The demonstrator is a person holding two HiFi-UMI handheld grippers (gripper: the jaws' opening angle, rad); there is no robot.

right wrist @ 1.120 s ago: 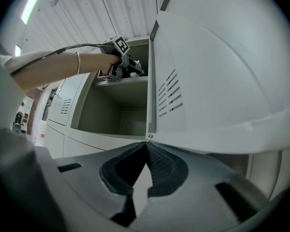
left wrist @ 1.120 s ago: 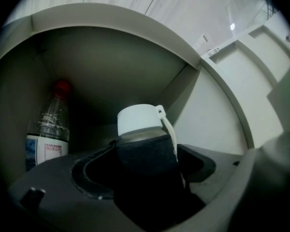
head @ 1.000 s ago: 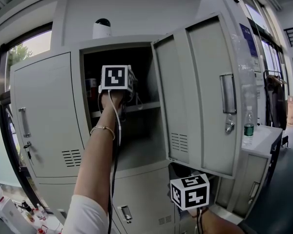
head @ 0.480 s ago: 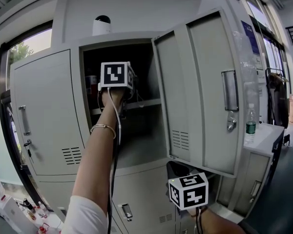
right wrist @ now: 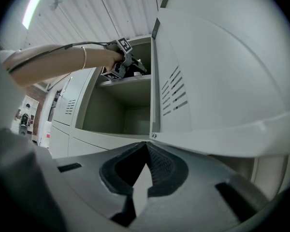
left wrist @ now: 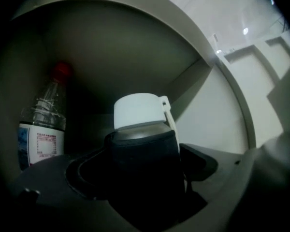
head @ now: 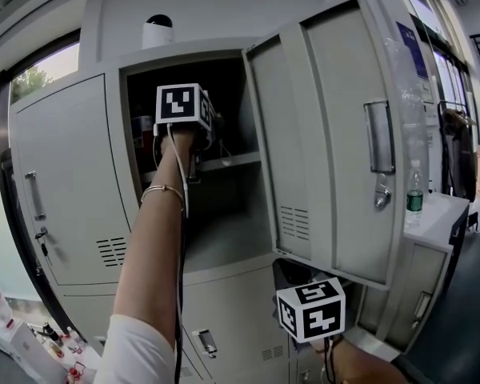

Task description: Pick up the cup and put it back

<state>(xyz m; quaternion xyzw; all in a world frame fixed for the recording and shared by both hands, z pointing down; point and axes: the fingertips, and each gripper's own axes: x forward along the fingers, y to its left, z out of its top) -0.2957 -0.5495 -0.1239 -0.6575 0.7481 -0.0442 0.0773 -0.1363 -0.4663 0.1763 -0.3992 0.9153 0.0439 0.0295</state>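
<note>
The cup is a flask with a white lid and a black sleeve. It stands upright on the upper shelf of the open locker. My left gripper reaches into that compartment with the cup between its jaws; the jaws are opening and stand wide beside the sleeve. In the head view only its marker cube and body show at the shelf. My right gripper hangs low in front of the lockers, shut with nothing in it, and its cube shows at the bottom.
A clear bottle with a red cap stands left of the cup on the same shelf. The locker door swings open to the right. A white dome device sits on top. A small bottle stands on the right counter.
The left gripper stays at the upper shelf and shifts slightly up and left in the picture. The right gripper has barely moved.
</note>
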